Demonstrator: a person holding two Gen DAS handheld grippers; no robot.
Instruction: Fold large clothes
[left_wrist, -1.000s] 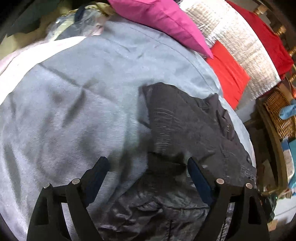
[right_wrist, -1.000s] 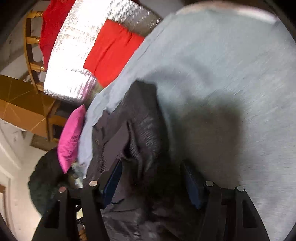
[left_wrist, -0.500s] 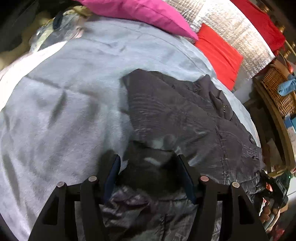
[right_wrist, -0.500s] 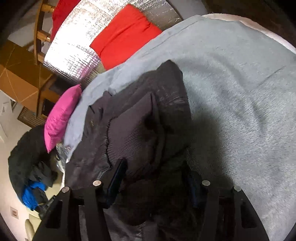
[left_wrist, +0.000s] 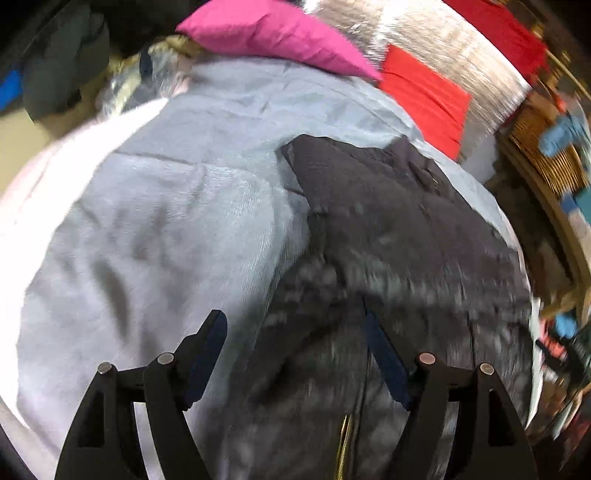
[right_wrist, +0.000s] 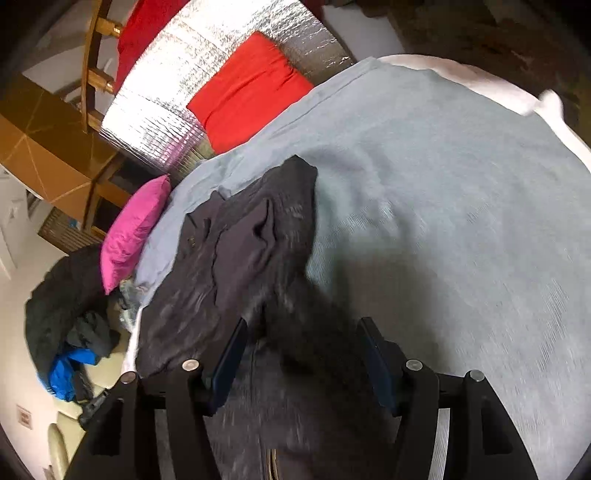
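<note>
Wide pale grey-blue corduroy bedspread (right_wrist: 461, 206) covers the bed and fills most of both views, creased on the side seen in the left wrist view (left_wrist: 155, 236). Large dark charcoal jacket (right_wrist: 236, 266) lies crumpled on the bedspread, running from under both grippers toward the bed's head edge; one flap folded over itself, a blunt corner pointing at the red pillow, brass-coloured zip visible at the bottom of both views; same jacket in left view (left_wrist: 399, 229) reaches the bed's side edge. Crinkled silver foil sheet (right_wrist: 192, 85) stands behind the head edge, with a flat red pillow (right_wrist: 251, 92) leaning on it, touching the bedspread edge. Magenta cushion (right_wrist: 133, 229) sits at the head corner, beside the jacket but apart from it; also in left view (left_wrist: 273, 33). Dark clothes heap with a blue piece (right_wrist: 62, 332) lies off the bed past the magenta cushion. Wicker basket (left_wrist: 543, 155) off the side edge, blurred. Left gripper (left_wrist: 295, 332) jaws spread wide, over the jacket's edge where it meets the bedspread, nothing pinched. Right gripper (right_wrist: 303, 332) jaws spread, jacket fabric bunched between them, not clamped.
</note>
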